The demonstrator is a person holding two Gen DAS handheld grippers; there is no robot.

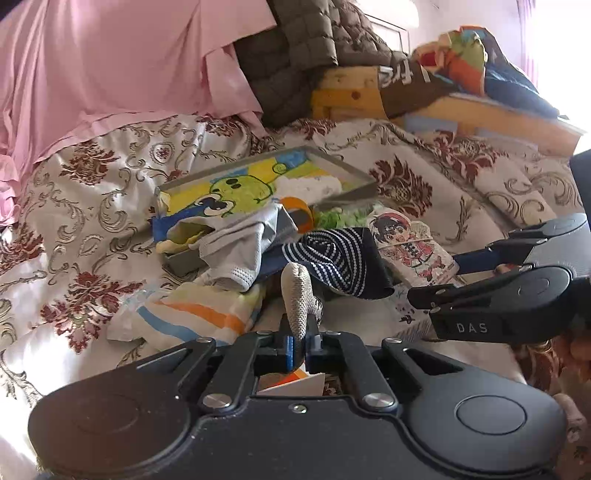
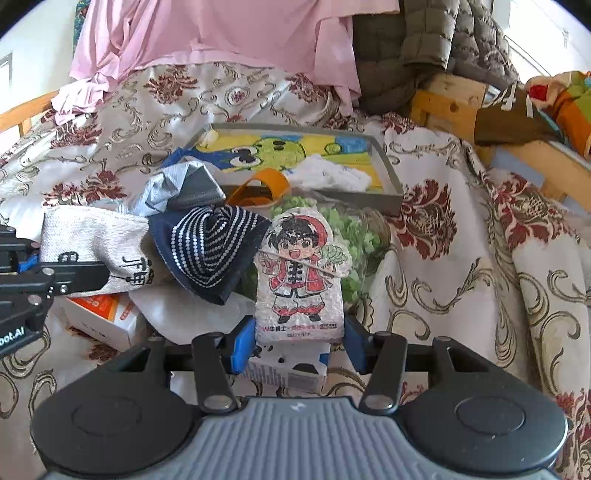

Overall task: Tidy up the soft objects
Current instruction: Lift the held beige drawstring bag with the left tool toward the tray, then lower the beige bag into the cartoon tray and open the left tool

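My left gripper [image 1: 300,350] is shut on a beige knit sock [image 1: 297,295], which also shows in the right wrist view [image 2: 92,232] with black characters on it. My right gripper [image 2: 299,339] is shut on a flat white cartoon-boy pad [image 2: 301,280], also seen from the left wrist [image 1: 406,243]. A navy striped cloth [image 2: 210,251] lies between them. A grey cloth [image 2: 177,188] hangs over the rim of a grey tray [image 2: 391,173] with a cartoon picture, holding a white cloth [image 2: 332,173].
Everything lies on a bed with a cream and red floral cover [image 2: 461,240]. Pink fabric [image 2: 221,33] and a brown quilted jacket [image 2: 417,44] lie behind. A wooden frame [image 2: 447,103] stands at right. An orange-white box [image 2: 107,317], green stuff [image 2: 354,229] and an orange ring [image 2: 266,184] lie nearby.
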